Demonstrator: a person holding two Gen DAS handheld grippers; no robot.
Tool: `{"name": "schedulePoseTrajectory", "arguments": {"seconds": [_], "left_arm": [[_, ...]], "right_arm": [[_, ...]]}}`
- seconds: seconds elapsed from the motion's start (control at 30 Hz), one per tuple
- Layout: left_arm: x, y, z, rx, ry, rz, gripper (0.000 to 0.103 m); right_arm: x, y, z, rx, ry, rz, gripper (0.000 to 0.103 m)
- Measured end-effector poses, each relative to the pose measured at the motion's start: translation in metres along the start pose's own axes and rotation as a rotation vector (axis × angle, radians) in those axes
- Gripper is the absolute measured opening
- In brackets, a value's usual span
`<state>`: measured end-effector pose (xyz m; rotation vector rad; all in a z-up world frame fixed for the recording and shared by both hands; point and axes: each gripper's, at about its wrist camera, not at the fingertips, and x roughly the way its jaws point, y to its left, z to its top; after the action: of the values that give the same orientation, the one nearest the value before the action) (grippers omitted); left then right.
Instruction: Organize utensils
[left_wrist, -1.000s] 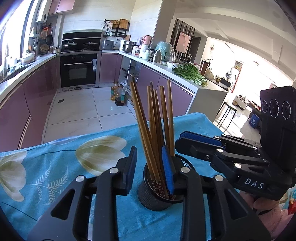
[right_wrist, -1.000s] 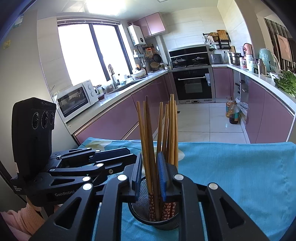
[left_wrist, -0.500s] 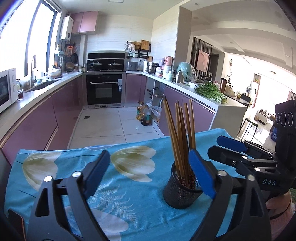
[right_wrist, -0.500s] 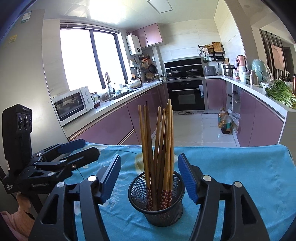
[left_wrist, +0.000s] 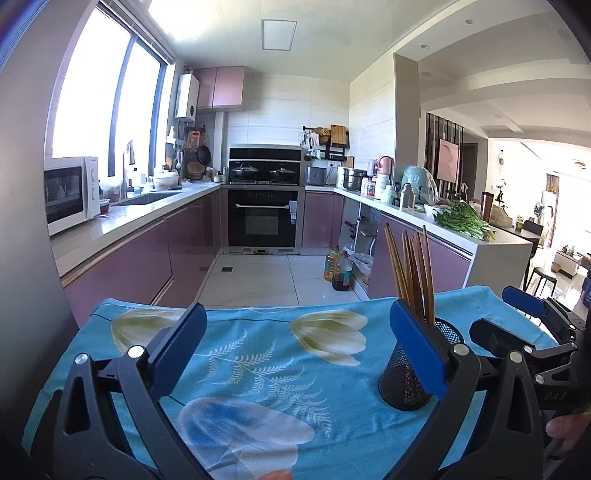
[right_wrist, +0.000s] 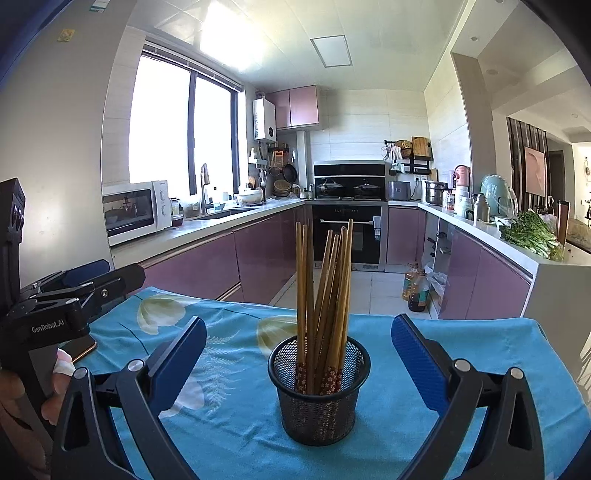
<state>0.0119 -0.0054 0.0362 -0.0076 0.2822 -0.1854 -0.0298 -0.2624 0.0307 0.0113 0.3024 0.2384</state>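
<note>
Item: chopsticks (right_wrist: 325, 295), bundle upright in mesh cup (right_wrist: 319, 391), cup on worktop (right_wrist: 461, 339), centre of right view.

Right gripper (right_wrist: 299, 362): jaws opening, near full spread; cup between pads, untouched.

Left gripper (left_wrist: 295, 354): jaws wide, empty; cup at 3 o'clock, behind right pad.

Step, judged: release and retreat. Back both grippers straight off; keep pads clear of stick tops; cup light, tips easily.

View notes: right view alone shows patterned stick ends, phone (right_wrist: 83, 349) at 9 o'clock. Left view alone shows worktop's left half.
</note>
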Motion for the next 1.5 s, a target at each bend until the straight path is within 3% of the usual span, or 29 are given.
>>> {"name": "schedulePoseTrajectory", "arguments": {"seconds": [0.23,0.6,1.5], "left_arm": [[-0.027,0.000,-0.003,0.024,-0.082,0.075,0.098],[-0.042,0.002,-0.008,0.003,-0.118,0.144,0.098],[-0.043,0.003,-0.010,-0.002,-0.134,0.173,0.098]], "right_arm": [[-0.012,0.014,-0.005,0.004,-0.055,-0.014,0.097],[-0.018,0.022,-0.005,0.002,-0.079,-0.039,0.097],[-0.020,0.030,-0.006,-0.005,-0.091,-0.067,0.097]]}}
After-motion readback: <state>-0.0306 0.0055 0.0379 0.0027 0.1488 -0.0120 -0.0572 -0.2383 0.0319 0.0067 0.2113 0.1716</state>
